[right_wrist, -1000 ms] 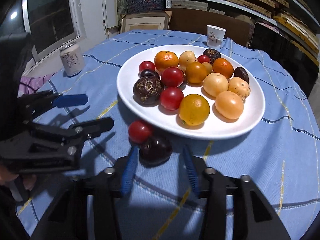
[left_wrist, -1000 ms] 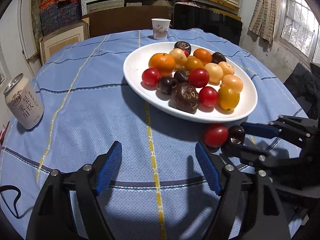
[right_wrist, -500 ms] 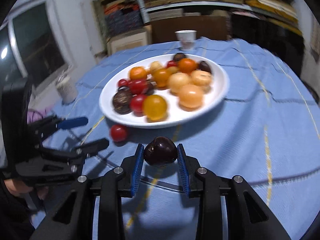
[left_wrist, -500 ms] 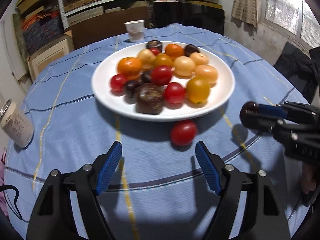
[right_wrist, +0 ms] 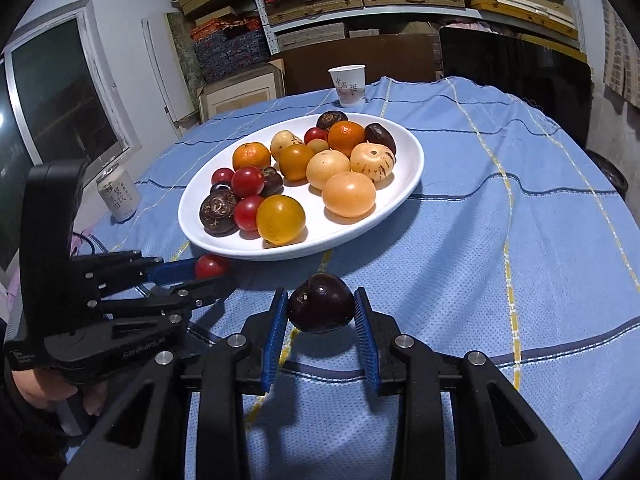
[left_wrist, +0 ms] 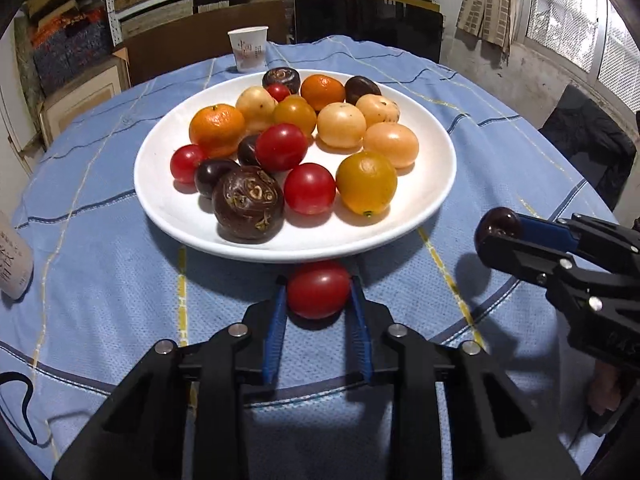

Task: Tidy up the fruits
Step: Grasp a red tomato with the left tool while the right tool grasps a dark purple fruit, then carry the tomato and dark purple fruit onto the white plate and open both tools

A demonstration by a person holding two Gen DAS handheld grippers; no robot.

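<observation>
A white plate in the table's middle holds several red, orange, yellow, pale and dark fruits. My left gripper is shut on a red tomato on the cloth just in front of the plate's near rim. My right gripper is shut on a dark plum and holds it above the cloth, to the right of the plate.
A blue checked cloth covers the round table. A paper cup stands behind the plate. A drink can stands at the left edge. Shelves and boxes lie beyond.
My left gripper moved forward and closed on the red tomato. My right gripper closed on the dark plum, lifted it off the cloth and carried it to the right.
</observation>
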